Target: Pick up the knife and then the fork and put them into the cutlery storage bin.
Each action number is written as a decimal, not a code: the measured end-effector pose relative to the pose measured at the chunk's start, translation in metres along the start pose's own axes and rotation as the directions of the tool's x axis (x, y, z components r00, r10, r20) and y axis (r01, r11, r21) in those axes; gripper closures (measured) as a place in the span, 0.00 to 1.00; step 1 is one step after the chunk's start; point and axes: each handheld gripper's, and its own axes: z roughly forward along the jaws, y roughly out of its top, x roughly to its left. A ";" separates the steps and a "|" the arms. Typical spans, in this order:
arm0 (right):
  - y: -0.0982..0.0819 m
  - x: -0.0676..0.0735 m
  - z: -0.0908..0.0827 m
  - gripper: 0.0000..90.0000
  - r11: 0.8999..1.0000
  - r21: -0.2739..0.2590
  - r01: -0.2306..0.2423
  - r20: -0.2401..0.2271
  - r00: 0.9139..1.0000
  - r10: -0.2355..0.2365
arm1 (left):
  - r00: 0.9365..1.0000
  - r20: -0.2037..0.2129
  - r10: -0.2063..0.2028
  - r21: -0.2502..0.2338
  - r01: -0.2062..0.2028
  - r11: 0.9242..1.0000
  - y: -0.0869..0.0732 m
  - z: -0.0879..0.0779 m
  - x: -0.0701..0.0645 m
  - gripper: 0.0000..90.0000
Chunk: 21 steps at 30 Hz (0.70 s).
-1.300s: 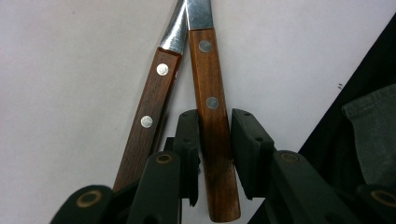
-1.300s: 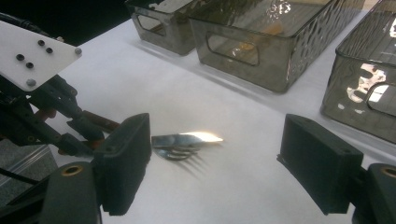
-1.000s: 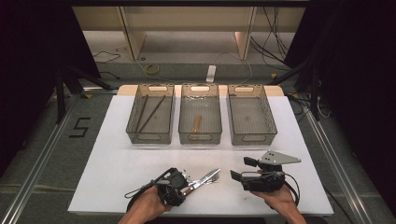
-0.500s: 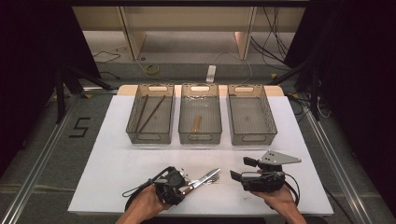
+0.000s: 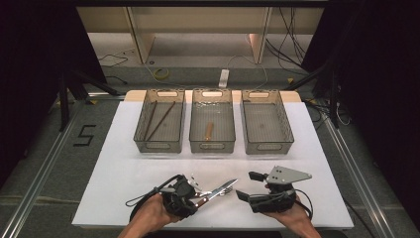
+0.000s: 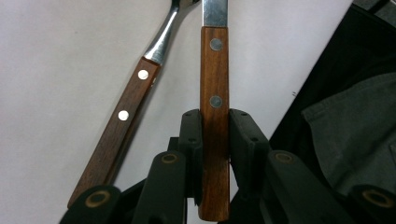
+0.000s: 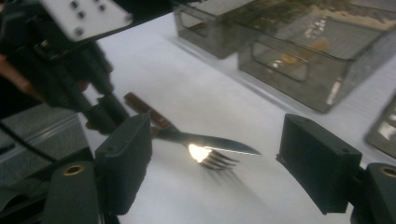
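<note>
Left tongs (image 6: 215, 140) pinching the wood-handled steel knife (image 6: 215, 121) above the white tabletop (image 5: 124, 173).
Gripped at the handle, its blade clears the wood-handled fork (image 6: 126, 126) alongside; right tongs (image 7: 224, 172) wait spread, empty.

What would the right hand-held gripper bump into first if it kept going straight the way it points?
Probably the knife and fork just ahead of the open right hand-held gripper, held out by the left hand-held gripper. Depth is hard to judge.
</note>
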 end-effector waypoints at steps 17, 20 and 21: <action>-0.001 0.048 0.032 0.30 0.912 0.166 0.375 -0.043 0.927 -0.373 | 0.996 0.048 0.070 0.035 -0.072 0.997 0.022 0.000 -0.010 0.84; -0.002 0.053 0.036 0.30 0.887 0.185 0.422 -0.044 0.906 -0.422 | 0.993 0.061 0.098 0.044 -0.100 0.994 0.029 0.000 -0.012 0.84; -0.003 0.054 0.037 0.30 0.878 0.192 0.439 -0.035 0.897 -0.441 | 0.992 0.072 0.101 0.051 -0.104 0.993 0.031 0.000 -0.012 0.84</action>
